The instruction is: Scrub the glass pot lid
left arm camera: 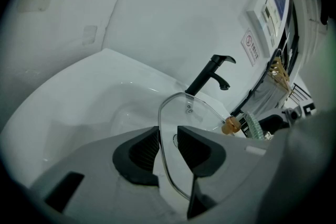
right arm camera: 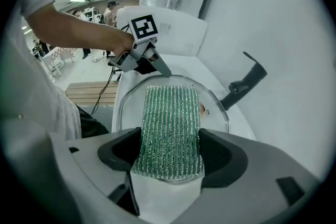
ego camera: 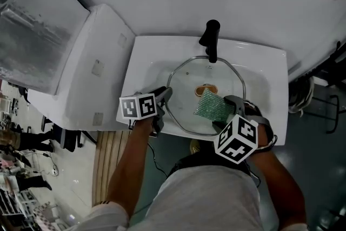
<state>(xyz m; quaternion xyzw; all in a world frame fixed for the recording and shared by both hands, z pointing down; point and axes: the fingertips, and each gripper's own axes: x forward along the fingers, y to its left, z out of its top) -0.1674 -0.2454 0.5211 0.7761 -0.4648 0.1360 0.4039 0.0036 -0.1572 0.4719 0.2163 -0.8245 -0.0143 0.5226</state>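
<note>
The glass pot lid (ego camera: 186,89) with its brown knob (ego camera: 207,87) hangs over the white sink, just under the tap. My left gripper (ego camera: 165,96) is shut on its left rim; in the left gripper view the metal-edged rim (left arm camera: 164,128) runs between the two dark pads. My right gripper (ego camera: 224,114) is shut on a green glittery scrub pad (ego camera: 210,105), which lies flat on the lid near the knob. In the right gripper view the scrub pad (right arm camera: 170,128) stretches from the jaws onto the lid (right arm camera: 212,113), and the left gripper (right arm camera: 157,66) shows at the far rim.
The white sink (ego camera: 270,89) has a black tap (ego camera: 211,40) at the back, close over the lid. A white slanted cabinet (ego camera: 92,67) adjoins on the left. A wooden pallet (ego camera: 108,159) lies on the floor below it. A wall rises behind.
</note>
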